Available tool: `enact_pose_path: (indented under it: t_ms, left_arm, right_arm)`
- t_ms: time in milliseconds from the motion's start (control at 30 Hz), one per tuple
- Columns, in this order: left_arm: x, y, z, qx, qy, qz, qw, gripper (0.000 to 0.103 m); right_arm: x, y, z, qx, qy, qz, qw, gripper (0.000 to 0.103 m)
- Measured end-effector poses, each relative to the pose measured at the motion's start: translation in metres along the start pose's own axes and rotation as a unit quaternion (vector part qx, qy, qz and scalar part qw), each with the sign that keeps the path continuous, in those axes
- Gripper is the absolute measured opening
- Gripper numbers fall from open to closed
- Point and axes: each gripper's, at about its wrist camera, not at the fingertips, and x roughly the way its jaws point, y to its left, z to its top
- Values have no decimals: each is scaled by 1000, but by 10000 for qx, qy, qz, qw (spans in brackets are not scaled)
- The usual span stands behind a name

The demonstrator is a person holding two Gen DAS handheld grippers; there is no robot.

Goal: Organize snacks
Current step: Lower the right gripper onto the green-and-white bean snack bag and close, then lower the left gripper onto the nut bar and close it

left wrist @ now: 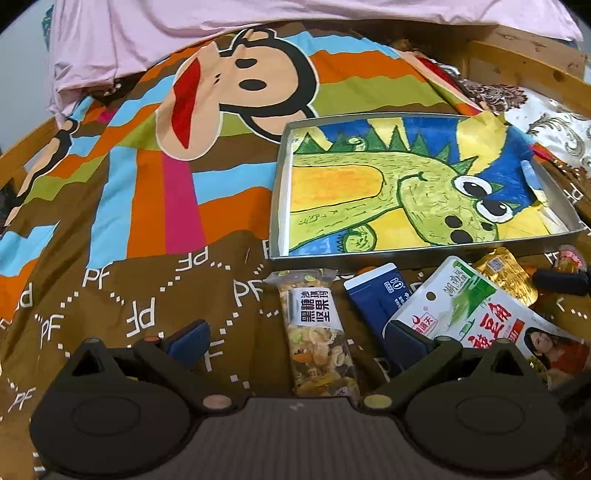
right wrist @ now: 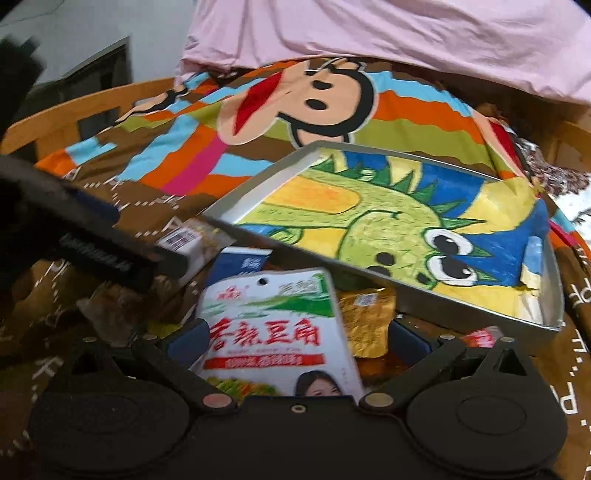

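Snacks lie on a bed beside a shallow grey tray lined with a dinosaur drawing. In the left wrist view my left gripper is open, its fingers either side of a clear nut bar. To its right lie a dark blue carton, a white and green packet and a gold foil pack. In the right wrist view my right gripper is open around the white and green packet, with the gold pack and the tray beyond.
The bed has a striped monkey-print cover, a pink sheet at the far end and wooden rails. The left gripper's body crosses the left of the right wrist view, over a barcode-labelled snack.
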Motion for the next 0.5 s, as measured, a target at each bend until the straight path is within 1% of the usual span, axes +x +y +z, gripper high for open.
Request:
enact_pose_path:
  t_ms: [133,300,433,500]
  left_arm:
    - [4,-6,0,93,64,107,9999,102]
    - [5,-11,-1,120,116,33,9999,102]
    - [5,-15,-3,133,117,-33,9998,102]
    - [5,-17,-5,135,136,-73,9998,101]
  right_arm:
    - [-2,7,-6,-244,-17,84,9997,102]
    - [-3,4,-9,-79,-41,214,9997,102]
    - [-5,4,-12,-40,-65,308,9995,98]
    - [-5,5,-13,-33,-66,365,9993,98]
